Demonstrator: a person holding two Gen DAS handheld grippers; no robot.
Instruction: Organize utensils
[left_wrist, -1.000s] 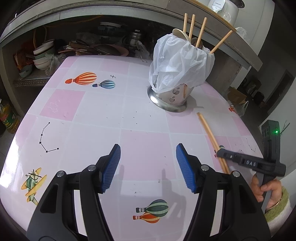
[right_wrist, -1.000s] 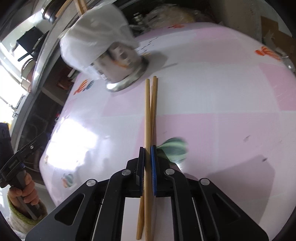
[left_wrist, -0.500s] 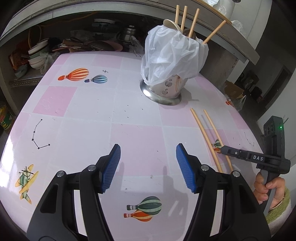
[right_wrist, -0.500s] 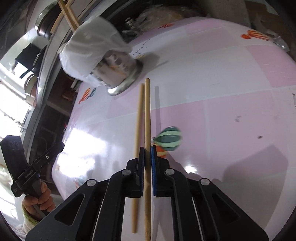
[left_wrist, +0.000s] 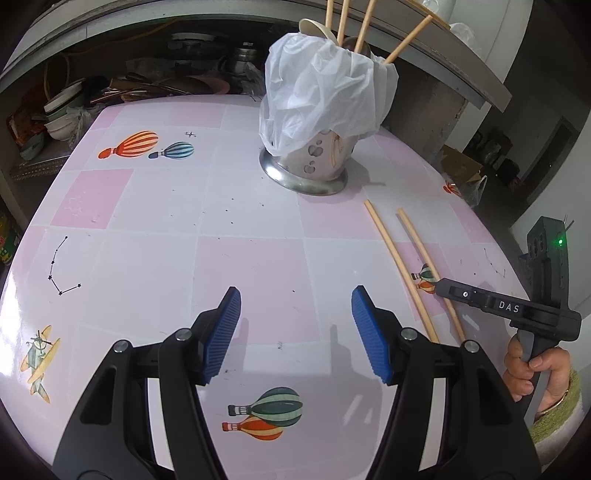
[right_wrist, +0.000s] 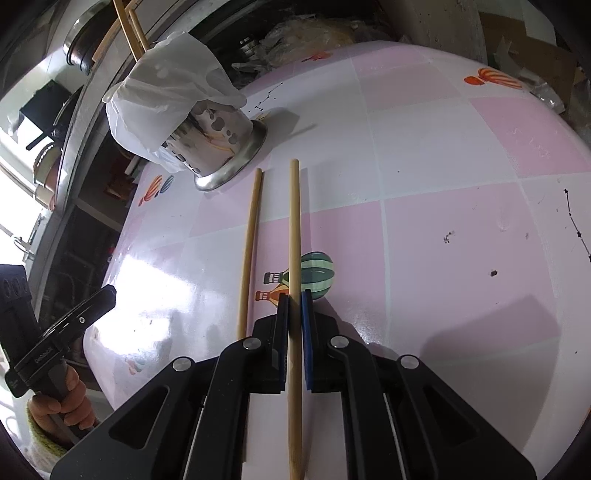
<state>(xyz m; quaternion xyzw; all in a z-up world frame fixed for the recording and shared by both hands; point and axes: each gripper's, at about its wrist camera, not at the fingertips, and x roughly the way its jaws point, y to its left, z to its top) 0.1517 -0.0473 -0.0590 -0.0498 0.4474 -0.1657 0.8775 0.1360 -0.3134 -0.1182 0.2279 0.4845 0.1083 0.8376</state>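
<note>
My right gripper (right_wrist: 294, 295) is shut on a wooden chopstick (right_wrist: 294, 221), which points toward the holder. A second chopstick (right_wrist: 249, 243) lies on the table just to its left. In the left wrist view both chopsticks (left_wrist: 395, 254) lie at the right, with the right gripper (left_wrist: 439, 286) on the outer one (left_wrist: 421, 243). A metal utensil holder (left_wrist: 314, 162) wrapped in a white plastic bag (left_wrist: 325, 96) stands at the back of the table and holds several chopsticks and a spoon. My left gripper (left_wrist: 295, 314) is open and empty above the table's front.
The pink and white tablecloth (left_wrist: 155, 236) has balloon prints. Shelves with bowls and pans (left_wrist: 74, 107) sit behind the table. A counter edge (left_wrist: 461, 77) overhangs the holder. The holder also shows in the right wrist view (right_wrist: 210, 136), at the upper left.
The held chopstick has separated from the second one, which now lies apart to its left. The left gripper has drifted closer to the holder, still open.
</note>
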